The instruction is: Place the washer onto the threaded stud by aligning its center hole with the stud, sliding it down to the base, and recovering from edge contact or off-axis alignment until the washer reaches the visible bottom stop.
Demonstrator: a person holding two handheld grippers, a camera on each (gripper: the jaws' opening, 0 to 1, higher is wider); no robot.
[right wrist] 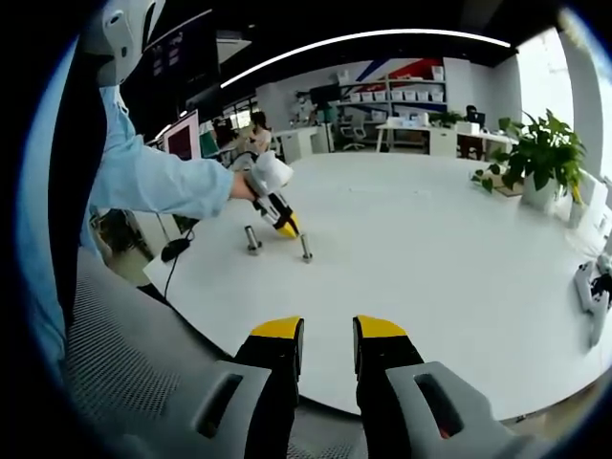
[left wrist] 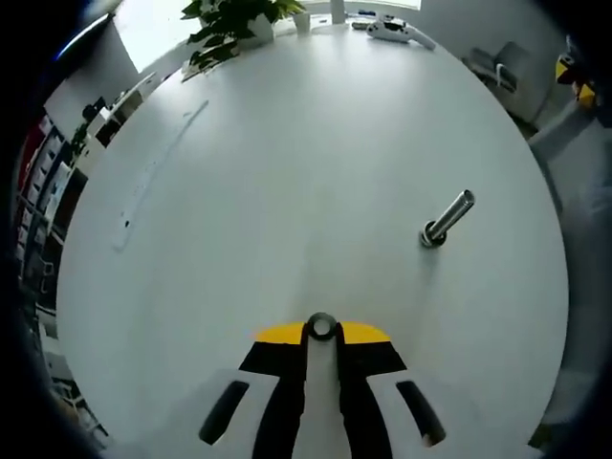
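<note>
Between the yellow tips of my left gripper point(left wrist: 320, 330) sits a small metal washer point(left wrist: 320, 327), and the jaws are shut on it. A metal threaded stud point(left wrist: 448, 218) stands on the white table point(left wrist: 287, 172), ahead and to the right of the washer and apart from it. In the right gripper view, a hand in a light blue sleeve holds the left gripper point(right wrist: 283, 226) just above the table, between two upright studs point(right wrist: 306, 247) point(right wrist: 252, 239). My right gripper point(right wrist: 328, 337) is at the near table edge, open, with nothing between its jaws.
A potted plant point(left wrist: 229, 24) and a white device point(left wrist: 392, 29) sit at the table's far edge. A grey mesh chair point(right wrist: 124, 382) is beside the near edge. Another white device point(right wrist: 588, 287) lies at the right rim, with a plant point(right wrist: 535, 153) beyond.
</note>
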